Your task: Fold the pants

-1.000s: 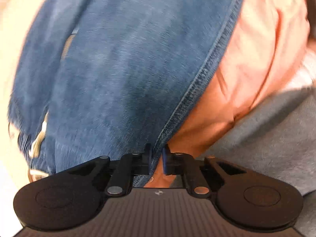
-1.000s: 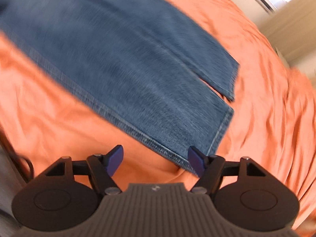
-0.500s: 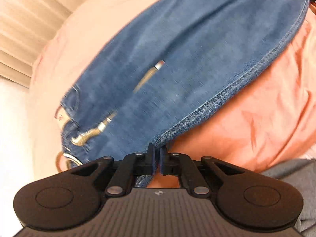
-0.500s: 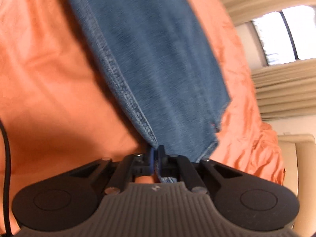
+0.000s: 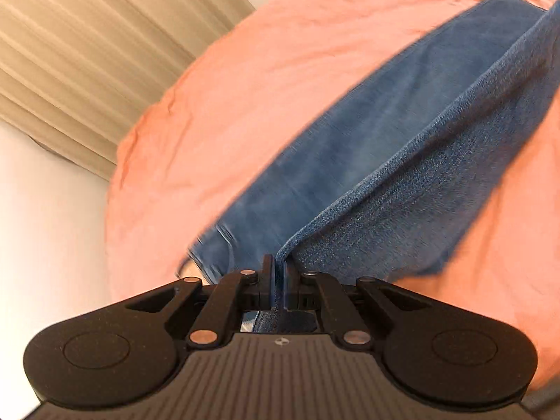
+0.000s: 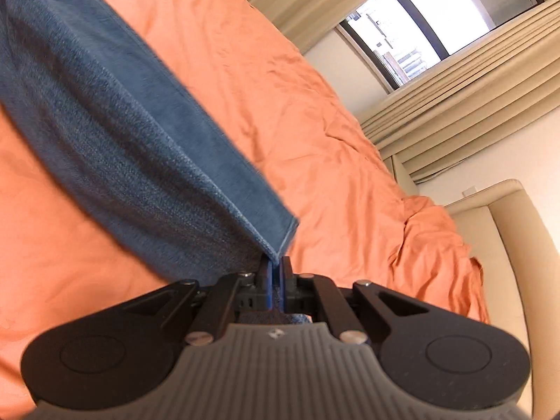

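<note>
Both grippers — left [image 5: 276, 283] and right [image 6: 276, 281] — are clamped on the jeans [image 5: 402, 161], lifted over the orange sheet [image 5: 245, 98]. Only the right view shows the window [image 6: 437, 17] and headboard [image 6: 507, 231].

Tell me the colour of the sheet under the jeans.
Orange; the sheet shows best in the right wrist view.

Blue denim pants [image 5: 402, 147], folded lengthwise, one layer lifted along a stitched side seam above the orange bedsheet [image 5: 245, 98], the other layer resting on that sheet. The hemmed leg end [image 6: 280, 231] hangs raised above the sheet, the fabric motion-blurred.
</note>
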Motion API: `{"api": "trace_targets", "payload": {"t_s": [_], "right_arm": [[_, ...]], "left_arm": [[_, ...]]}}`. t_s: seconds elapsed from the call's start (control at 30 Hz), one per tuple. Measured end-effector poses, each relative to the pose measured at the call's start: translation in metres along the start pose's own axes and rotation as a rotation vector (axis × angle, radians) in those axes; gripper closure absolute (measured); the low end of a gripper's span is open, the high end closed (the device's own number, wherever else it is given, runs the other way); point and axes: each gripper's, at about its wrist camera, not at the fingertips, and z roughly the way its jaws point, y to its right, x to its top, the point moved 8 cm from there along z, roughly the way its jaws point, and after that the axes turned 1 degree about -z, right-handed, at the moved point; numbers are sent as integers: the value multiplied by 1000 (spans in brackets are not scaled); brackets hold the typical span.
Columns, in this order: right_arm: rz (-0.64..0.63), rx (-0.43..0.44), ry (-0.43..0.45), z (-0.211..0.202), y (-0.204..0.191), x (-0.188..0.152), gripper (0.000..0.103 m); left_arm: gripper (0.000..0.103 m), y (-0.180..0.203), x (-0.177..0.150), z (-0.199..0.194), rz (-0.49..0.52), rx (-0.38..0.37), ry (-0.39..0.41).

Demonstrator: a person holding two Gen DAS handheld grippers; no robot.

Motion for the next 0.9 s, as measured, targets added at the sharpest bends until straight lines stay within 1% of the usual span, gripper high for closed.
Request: {"api": "trace_targets", "payload": {"t_s": [0.2,0.37,0.53,0.63,0.7,0.77,0.83,0.9], "right_arm": [[9,-22,-47,58,18,46,103],[13,11,-110,126,13,76,103],[-16,65,-185,193,-9,87,103],[-24,95,-218,226,-22,89,103],[-16,109,-232,241,-33,88,103],[1,124,-240,251,-39,85,103],[11,120,-226,252,-39,85,103],[53,97,-199,242,-32,85,103]], "left_arm": [[99,-25,45,40,-20,41,9],[99,-36,68,95,-18,40,-17],[99,-30,72,154,-40,-1,-78],[99,-24,70,184,-53,-21,-119],[99,-20,67,200,-63,-26,-137],[99,-18,63,206,-77,-18,-135],[99,-21,65,202,-112,-2,-113],[99,-26,68,178,-163,26,-56]]}}
